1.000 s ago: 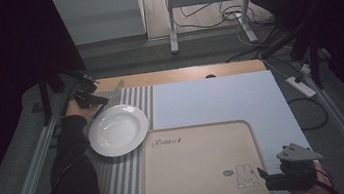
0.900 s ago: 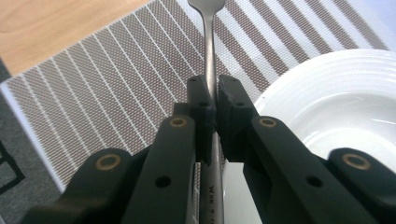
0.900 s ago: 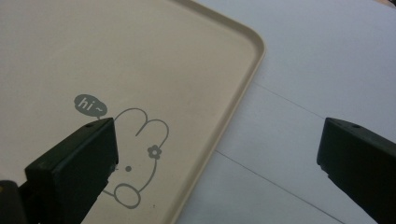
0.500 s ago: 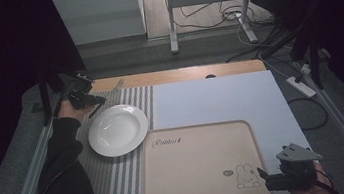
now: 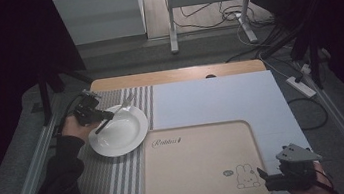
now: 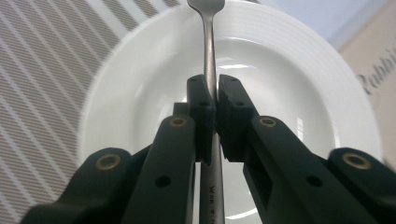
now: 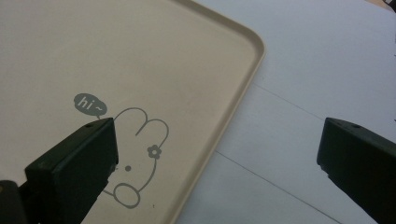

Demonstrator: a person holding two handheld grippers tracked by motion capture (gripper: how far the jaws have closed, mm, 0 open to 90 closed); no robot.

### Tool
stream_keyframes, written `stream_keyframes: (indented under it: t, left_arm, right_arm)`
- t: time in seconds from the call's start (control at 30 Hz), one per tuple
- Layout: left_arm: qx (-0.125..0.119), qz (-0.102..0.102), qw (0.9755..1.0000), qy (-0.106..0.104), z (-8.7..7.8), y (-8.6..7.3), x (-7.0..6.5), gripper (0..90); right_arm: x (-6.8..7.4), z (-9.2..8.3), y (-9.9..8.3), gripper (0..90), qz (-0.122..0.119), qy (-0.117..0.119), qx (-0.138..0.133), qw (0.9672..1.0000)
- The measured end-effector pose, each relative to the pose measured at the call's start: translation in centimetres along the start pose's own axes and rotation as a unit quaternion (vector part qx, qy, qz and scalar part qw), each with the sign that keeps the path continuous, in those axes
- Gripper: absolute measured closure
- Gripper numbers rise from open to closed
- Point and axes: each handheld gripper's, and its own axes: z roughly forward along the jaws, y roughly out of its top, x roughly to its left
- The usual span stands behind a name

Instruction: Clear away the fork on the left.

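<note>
The left tool [image 6: 211,100] pinches a fork [image 6: 210,56] by its handle over the white plate [image 5: 129,135], tines pointing straight ahead of it, while the right tool [image 7: 217,158] hovers wide open over the tray's [image 7: 140,56] near corner.

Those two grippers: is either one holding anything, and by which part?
The left gripper clamps a fork by its handle, over the white plate. The right gripper is open, holding nothing.
</note>
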Motion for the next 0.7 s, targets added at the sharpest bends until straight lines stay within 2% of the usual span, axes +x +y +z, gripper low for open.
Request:
stream_keyframes:
  t: [0.07,0.1,0.23,0.4,0.47,0.5,0.7]
  left_arm:
    - [0.0,0.004,1.0,-0.007,0.1,-0.6,-1.0,84.1]
    - [0.0,0.004,1.0,-0.007,0.1,-0.6,-1.0,84.0]
    - [0.004,0.012,0.9998,-0.016,0.4,-1.2,-2.7,84.1]
    - [0.001,0.019,0.9995,-0.026,0.4,-1.7,-5.1,84.1]
    - [-0.005,0.023,0.9992,-0.032,0.3,-1.8,-6.6,84.0]
    - [-0.005,0.023,0.9992,-0.032,0.3,-1.8,-6.6,84.0]
    - [-0.007,0.034,0.9983,-0.047,0.7,-2.4,-10.2,84.0]
  right_arm:
    - [0.0,0.0,0.0,0.0,0.0,0.001,0.001,1.0]
    - [0.0,0.0,0.0,0.0,0.0,0.001,0.001,1.0]
    - [0.0,0.0,0.0,0.0,-0.001,0.001,0.0,1.0]
    - [0.0,-0.1,0.0,0.0,-0.002,0.001,-0.003,1.0]
    - [0.0,-0.1,0.0,0.0,-0.002,0.001,-0.003,1.0]
    - [0.0,-0.1,0.0,0.0,-0.002,0.001,-0.003,1.0]
    - [0.0,-0.1,0.0,0.0,-0.004,0.002,-0.003,1.0]
